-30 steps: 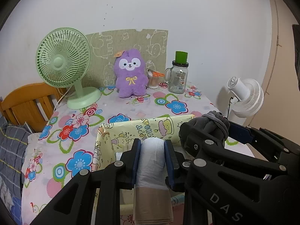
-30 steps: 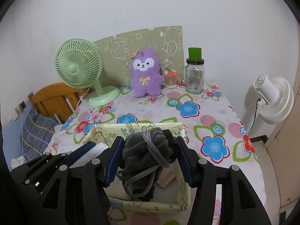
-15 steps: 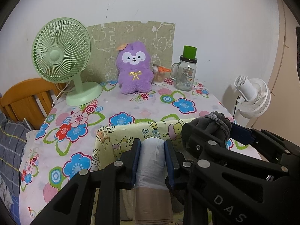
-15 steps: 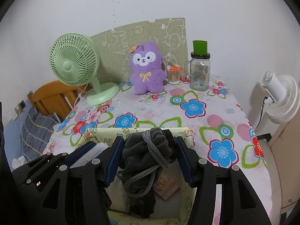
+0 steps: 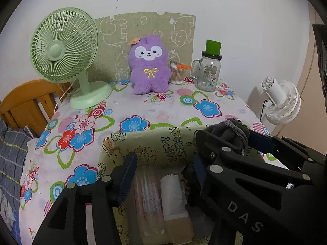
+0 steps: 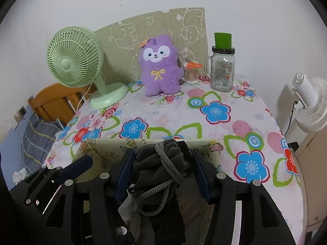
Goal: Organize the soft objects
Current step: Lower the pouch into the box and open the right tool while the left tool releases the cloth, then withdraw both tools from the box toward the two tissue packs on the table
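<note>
Black-framed, blue-padded, the left gripper is pitched down over the near end of the yellow fabric box on the flowered tablecloth. Its jaws have just been opening and now stand spread; the white roll lies in the gap between them, clear of both pads, resting inside the box beside a clear plastic packet. The roll's long axis runs along the gripper's pointing line, rounded white end toward the far wall of the box, tan end toward the camera.

To its right, the right gripper is also pitched down, over the same box, close alongside the left one. Its pads pinch a dark grey bundle from both sides. The bundle stands roughly upright between the pads, with its bunched top rising above the fingertips and its lower part hanging into the box. A grey braided cord wraps the top and loops down in front.

Far side of the table, left to right: green fan, purple plush, cotton swab cup, glass jar. A white fan stands off the table at right. Whether the bundle's lower end touches the box floor cannot be told.
</note>
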### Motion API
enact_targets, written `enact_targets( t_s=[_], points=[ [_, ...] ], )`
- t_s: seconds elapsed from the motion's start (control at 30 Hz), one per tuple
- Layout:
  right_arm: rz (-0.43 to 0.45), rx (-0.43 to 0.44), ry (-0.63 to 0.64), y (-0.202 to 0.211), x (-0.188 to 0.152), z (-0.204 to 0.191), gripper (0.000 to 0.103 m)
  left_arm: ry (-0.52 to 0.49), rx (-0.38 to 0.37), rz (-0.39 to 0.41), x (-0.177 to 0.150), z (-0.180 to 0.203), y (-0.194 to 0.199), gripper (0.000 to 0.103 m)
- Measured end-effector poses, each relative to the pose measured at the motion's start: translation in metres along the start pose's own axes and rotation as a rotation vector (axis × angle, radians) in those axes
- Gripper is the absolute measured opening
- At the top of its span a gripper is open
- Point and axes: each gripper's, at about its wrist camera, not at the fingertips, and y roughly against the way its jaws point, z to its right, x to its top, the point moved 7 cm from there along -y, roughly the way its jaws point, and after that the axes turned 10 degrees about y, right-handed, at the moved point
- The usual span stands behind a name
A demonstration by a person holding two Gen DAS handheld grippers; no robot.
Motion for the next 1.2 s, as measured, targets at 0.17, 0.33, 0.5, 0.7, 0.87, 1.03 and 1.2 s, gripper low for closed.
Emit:
enact_targets(
  t_s=[0.17, 0.33, 0.5, 0.7, 0.87, 1.03, 1.2],
  points=[
    [-0.012, 0.010, 0.003, -0.006, 0.000, -0.001, 0.059, 0.005, 0.009, -0.009, -0.001, -0.004, -0.003, 0.065],
    [-0.018, 0.008, -0.001, -0.006, 0.000, 0.000, 0.061, 0.002, 0.006, -0.010, -0.002, -0.004, -0.003, 0.068],
    [-0.013, 0.014, -0.006, -0.003, 0.000, 0.000, 0.077, 0.003, 0.003, -0.005, -0.002, -0.003, -0.001, 0.076],
    [0.008, 0.010, 0.006, 0.009, 0.002, -0.003, 0.080, -0.001, -0.008, 0.014, -0.002, 0.001, 0.009, 0.081],
    [0.017, 0.004, 0.007, 0.019, -0.001, -0.005, 0.081, -0.001, -0.015, 0.026, -0.004, 0.002, 0.019, 0.088],
    [0.034, -0.004, 0.014, 0.032, -0.004, -0.009, 0.085, 0.002, -0.017, 0.039, -0.007, 0.003, 0.030, 0.094],
    [0.053, -0.013, 0.022, 0.047, -0.008, -0.014, 0.088, 0.005, -0.019, 0.052, -0.011, 0.002, 0.043, 0.095]
  ],
)
